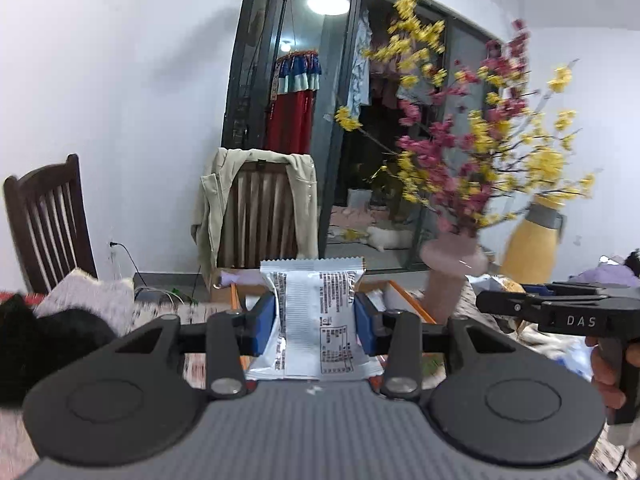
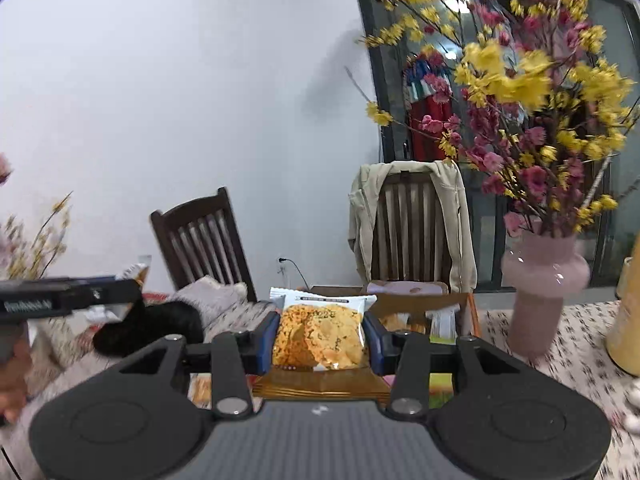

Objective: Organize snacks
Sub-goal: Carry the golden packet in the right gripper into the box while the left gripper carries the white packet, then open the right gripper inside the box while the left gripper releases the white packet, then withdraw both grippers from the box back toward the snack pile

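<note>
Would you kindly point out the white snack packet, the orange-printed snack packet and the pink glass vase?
white snack packet [image 1: 316,320]: left wrist view, centre back seam.
orange-printed snack packet [image 2: 320,334]: right wrist view, printed front.
pink glass vase [image 2: 540,296]: right wrist view, lower body.

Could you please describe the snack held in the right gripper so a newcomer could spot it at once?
Start at the pink vase of flowers; left of it, the right gripper clamps a snack packet. Its front shows a golden crispy cracker.

"DAS" on right tool [image 1: 490,303] body; print on white snack packet [image 1: 316,320] illegible.
</note>
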